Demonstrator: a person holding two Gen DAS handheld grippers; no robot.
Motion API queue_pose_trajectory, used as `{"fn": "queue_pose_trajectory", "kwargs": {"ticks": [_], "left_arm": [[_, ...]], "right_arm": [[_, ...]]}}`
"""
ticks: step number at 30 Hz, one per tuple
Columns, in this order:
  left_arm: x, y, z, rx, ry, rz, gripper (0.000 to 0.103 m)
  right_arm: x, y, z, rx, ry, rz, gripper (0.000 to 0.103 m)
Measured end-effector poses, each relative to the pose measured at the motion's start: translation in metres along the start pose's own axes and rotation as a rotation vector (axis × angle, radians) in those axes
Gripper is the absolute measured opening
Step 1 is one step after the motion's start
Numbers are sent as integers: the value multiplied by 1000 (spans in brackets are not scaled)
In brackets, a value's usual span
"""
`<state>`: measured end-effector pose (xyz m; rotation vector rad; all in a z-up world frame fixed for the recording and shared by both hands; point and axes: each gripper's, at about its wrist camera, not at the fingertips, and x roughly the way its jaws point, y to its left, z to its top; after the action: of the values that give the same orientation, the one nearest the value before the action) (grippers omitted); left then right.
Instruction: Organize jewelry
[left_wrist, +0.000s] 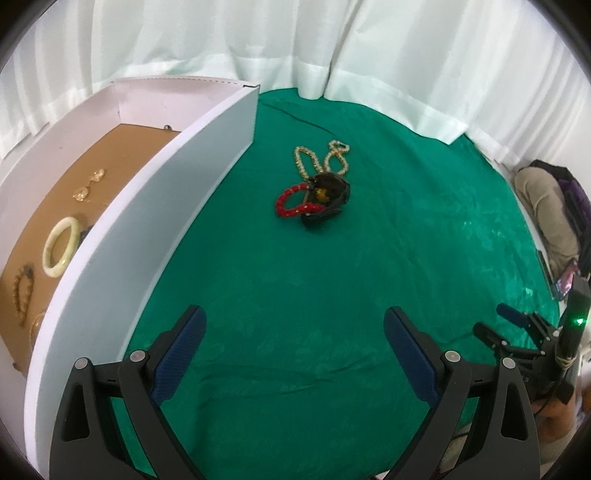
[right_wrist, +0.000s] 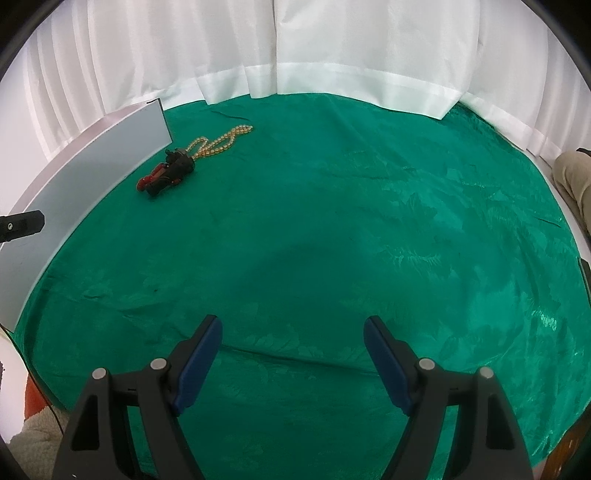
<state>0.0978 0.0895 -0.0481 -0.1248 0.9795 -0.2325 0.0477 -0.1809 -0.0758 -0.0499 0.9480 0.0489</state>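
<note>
Both my grippers hovered empty over the green cloth (right_wrist: 332, 206).
My left gripper (left_wrist: 293, 334) and right gripper (right_wrist: 293, 341) gaped wide; the red bracelet (left_wrist: 291, 203) and pearl necklace (left_wrist: 321, 157) lay mid-frame, white box (left_wrist: 155, 206) left.

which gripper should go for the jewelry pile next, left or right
Left, probably. The left hand-held gripper is open and faces the red bead bracelet and pearl necklace almost straight ahead, with the white box beside it. From the right hand-held gripper, the pile lies far off to its left.
</note>
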Motion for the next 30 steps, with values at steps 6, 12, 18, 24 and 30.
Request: {"fn": "queue_pose_trajectory", "kwargs": {"ticks": [6,12,18,24,30], "left_arm": [[7,-5,8,23,24,-2,97],[-1,4,50,-12,8,-70,97],[8,14,114,-68,39,-203,97],[78,-12,141,-26,160,-178,97],[124,-36,137,73,182,-49,97]], "right_arm": [[4,-2,0,3,11,8,81],[1,-8,2,20,2,13,81],[4,-14,4,49,6,13,81],[6,-15,6,47,11,23,81],[8,-16,4,50,23,22,81]]}}
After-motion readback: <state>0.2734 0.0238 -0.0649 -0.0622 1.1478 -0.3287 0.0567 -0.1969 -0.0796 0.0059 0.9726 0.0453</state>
